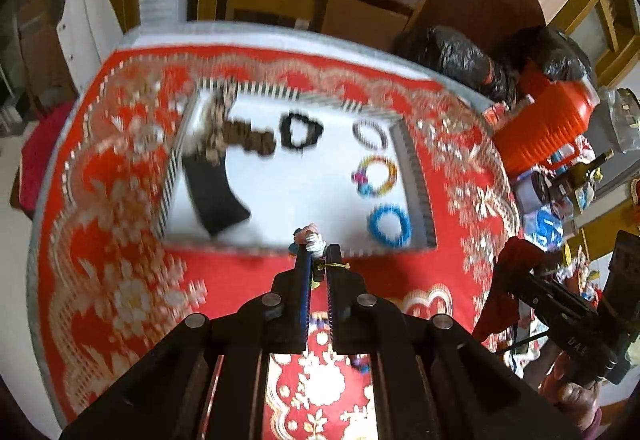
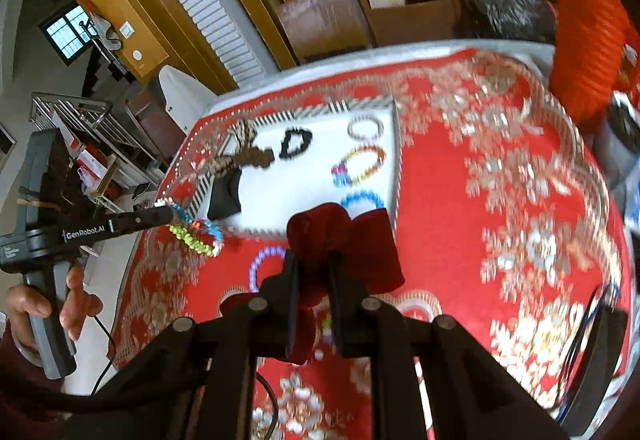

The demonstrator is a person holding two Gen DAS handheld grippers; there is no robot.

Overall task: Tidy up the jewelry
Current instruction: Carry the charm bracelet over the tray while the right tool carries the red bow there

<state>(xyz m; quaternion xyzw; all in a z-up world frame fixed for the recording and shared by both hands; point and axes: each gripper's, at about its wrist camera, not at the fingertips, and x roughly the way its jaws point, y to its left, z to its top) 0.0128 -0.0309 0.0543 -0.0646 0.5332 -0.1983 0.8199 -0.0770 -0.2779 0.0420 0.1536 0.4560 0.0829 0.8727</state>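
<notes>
A white tray (image 1: 288,200) with a striped rim sits on the red cloth; it also shows in the right wrist view (image 2: 296,196). In it lie a brown bead necklace (image 1: 244,138), a black bracelet (image 1: 300,132), a silver bracelet (image 1: 370,134), a multicolour bracelet (image 1: 378,176), a blue bracelet (image 1: 390,224) and a black stand (image 1: 216,196). My left gripper (image 1: 318,252) is shut on a colourful beaded bracelet (image 2: 196,234) at the tray's near edge. My right gripper (image 2: 312,264) is shut on a dark red velvet pouch (image 2: 344,240).
A purple bead bracelet (image 2: 264,260) lies on the red patterned tablecloth (image 2: 500,200) below the tray. An orange ribbed container (image 1: 540,128), black bags (image 1: 452,52) and bottles crowd the table's right side. Wooden chairs (image 2: 404,4) stand behind the table.
</notes>
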